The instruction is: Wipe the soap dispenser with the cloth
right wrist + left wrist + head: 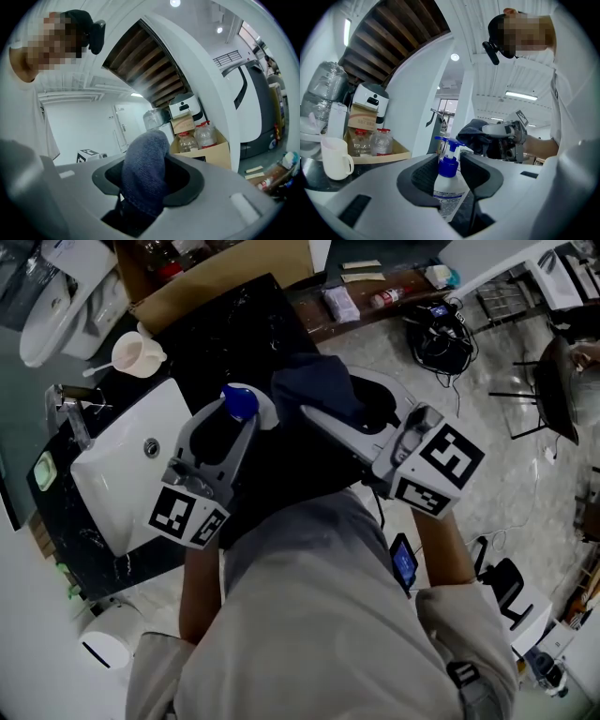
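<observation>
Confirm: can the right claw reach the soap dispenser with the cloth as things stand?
Probably yes. The right claw holds the cloth close beside the soap dispenser, which the left claw grips; nothing shows between them.

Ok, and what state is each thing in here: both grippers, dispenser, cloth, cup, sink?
left gripper: shut on the soap dispenser
right gripper: shut on the cloth
soap dispenser: upright, clamped between the jaws, pump head on
cloth: bunched, sticking out past the jaws
cup: upright on the counter
sink: no water seen
</observation>
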`<state>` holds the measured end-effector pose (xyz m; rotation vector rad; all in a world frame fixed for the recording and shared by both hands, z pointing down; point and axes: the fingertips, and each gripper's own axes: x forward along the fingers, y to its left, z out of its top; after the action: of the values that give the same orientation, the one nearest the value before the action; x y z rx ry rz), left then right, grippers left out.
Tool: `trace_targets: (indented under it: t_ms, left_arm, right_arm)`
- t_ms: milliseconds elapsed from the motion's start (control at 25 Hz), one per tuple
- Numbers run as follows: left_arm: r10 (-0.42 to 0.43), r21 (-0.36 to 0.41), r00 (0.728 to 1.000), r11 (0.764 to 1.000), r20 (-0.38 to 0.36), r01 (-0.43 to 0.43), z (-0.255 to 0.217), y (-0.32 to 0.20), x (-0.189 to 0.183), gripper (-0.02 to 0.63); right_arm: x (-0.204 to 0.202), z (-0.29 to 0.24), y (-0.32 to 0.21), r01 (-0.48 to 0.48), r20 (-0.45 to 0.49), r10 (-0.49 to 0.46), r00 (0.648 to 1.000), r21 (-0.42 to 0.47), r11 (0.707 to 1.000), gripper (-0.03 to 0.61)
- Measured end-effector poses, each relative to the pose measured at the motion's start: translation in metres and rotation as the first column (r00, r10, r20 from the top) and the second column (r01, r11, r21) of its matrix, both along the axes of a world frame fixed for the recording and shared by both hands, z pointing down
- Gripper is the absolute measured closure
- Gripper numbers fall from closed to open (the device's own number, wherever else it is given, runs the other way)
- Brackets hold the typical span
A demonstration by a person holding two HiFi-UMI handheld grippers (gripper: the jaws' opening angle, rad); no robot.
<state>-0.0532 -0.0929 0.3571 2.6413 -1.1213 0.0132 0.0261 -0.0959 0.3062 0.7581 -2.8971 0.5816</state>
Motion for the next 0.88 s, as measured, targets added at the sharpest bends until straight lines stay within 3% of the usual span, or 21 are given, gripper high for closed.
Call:
trace_targets:
  t_ms: [200, 320, 440, 880]
  left_arm:
    - [-0.047, 0.020, 0.999, 0.999, -0.016, 0.047, -0.011, 0.004, -0.009, 0.484]
    - [-0.090, 0.038, 0.996, 0.995, -0.011, 0.090, -0.018, 0.008, -0.017, 0.566]
    - [-0.089, 0.037, 0.996, 0.995, -0.030, 0.090, -0.019, 0.014, -0.017, 0.595]
    - [-0.086, 0.038, 0.995, 0.995, -0.043, 0.087, -0.014, 0.017, -0.022, 0.595]
  right_arm:
    - [0.007, -0.007, 0.004, -0.088, -0.004, 0.088, 0.996, 0.063, 0.994, 0.396]
    - [0.007, -0.009, 0.009, -0.120, -0.016, 0.122, 0.992, 0.101, 0.988, 0.397]
    - [0.005, -0.010, 0.016, -0.135, -0.022, 0.139, 0.990, 0.130, 0.982, 0.399]
    - [-0.011, 0.019, 0.024, -0.137, -0.022, 0.139, 0.990, 0.079, 0.987, 0.399]
